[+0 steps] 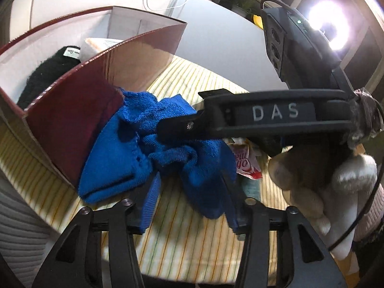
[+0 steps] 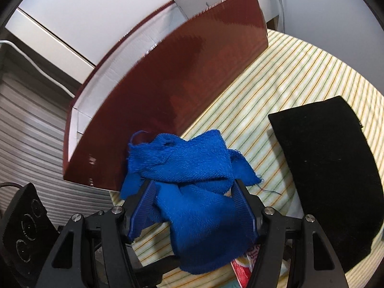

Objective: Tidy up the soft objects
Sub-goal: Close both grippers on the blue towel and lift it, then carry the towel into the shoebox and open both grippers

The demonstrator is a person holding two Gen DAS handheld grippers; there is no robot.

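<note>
1. On the striped sheet (image 2: 276, 76), right beside the dark-red box (image 2: 187, 96), lies a crumpled blue towel (image 2: 192, 175); 1 edge touches the box's outer wall.
2. R gripper (image 2: 192, 206): blue-padded fingers (image 2: 242, 204) on either side of the towel w/ cloth bunched between them, pressed on both sides — clamped on the towel.
3. L gripper (image 1: 187, 192): the towel drapes over & between its fingers, tips mostly hidden by cloth; can't tell if they're pressing it.
4. In L view the R gripper's black arm (image 1: 264, 115) reaches in from the right, tip sunk in the towel's middle.
5. Inside the box: a black knit item (image 1: 45, 72) & sth pale behind it.
6. Black cloth (image 2: 331, 168) lies flat on the sheet, apart from the towel.
7. Plush toy (image 1: 319, 180) & a red-white packet (image 1: 244, 165) sit near the towel.
</note>
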